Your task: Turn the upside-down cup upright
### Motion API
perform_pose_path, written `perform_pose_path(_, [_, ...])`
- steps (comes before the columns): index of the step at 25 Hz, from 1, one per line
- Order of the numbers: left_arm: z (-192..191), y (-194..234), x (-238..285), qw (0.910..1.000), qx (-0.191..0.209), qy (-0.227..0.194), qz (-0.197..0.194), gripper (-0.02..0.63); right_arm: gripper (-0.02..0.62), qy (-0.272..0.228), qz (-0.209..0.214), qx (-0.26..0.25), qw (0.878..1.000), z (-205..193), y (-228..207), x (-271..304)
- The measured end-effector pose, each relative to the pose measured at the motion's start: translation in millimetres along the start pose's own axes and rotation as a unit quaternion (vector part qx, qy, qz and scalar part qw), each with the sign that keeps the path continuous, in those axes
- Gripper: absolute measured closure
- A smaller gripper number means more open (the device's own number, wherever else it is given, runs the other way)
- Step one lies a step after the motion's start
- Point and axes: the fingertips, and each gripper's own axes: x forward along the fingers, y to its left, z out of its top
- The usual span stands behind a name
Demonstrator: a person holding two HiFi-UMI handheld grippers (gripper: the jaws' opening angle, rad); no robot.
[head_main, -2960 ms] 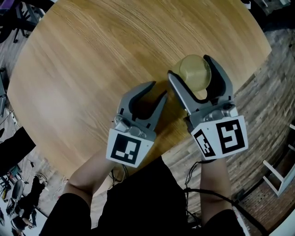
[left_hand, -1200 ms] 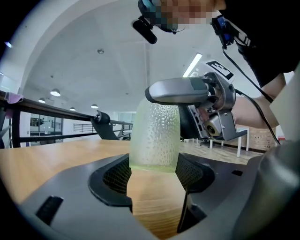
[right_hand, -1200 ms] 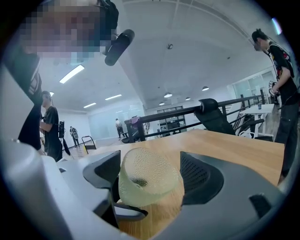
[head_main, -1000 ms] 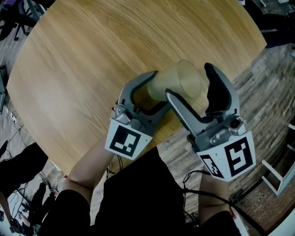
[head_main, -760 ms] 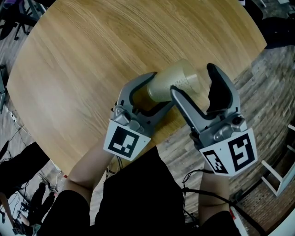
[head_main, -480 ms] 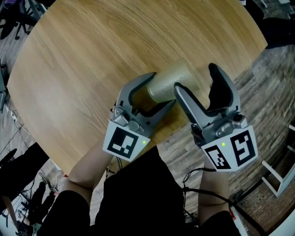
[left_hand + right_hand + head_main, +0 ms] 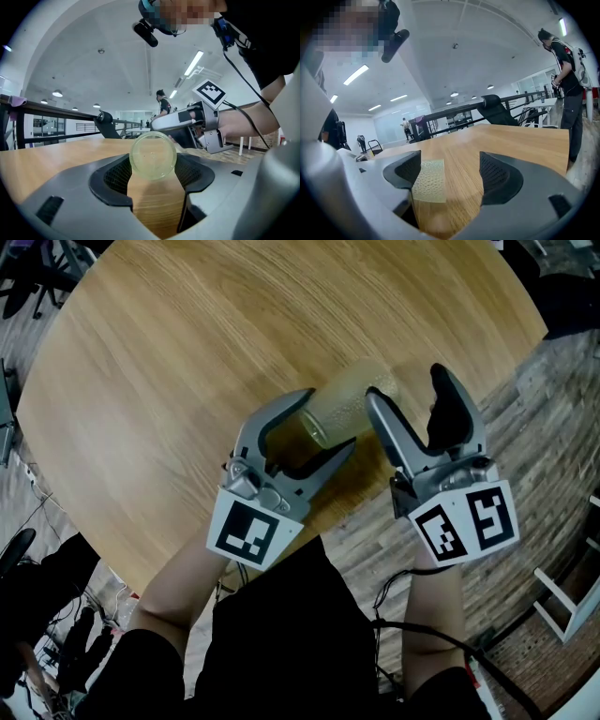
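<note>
One cup (image 7: 352,399), pale and see-through, lies on its side, clamped btwn the pads of the L gripper (image 7: 328,418), over the table (image 7: 187,334) near its edge. R gripper (image 7: 407,382) is wide open w/ nothing held; the cup's far end sits just beside its inner jaw. Best approach, I judge: roll L wrist till the mouth faces up, keep the grip firm, set down gently. No brand or text legible, only b/w square markers.

Round wooden table (image 7: 169,352), tipped cup (image 7: 342,409) maybe touching it
</note>
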Motion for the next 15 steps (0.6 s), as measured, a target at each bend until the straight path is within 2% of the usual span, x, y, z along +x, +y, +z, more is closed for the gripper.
perform_pose_path(15, [-2.7, 6.0, 0.4, 0.9998, -0.003, 0.018, 0.011, 0.311, 0.201, 0.037, -0.013, 0.011, 0.999, -34.2, -17.6, 22.9])
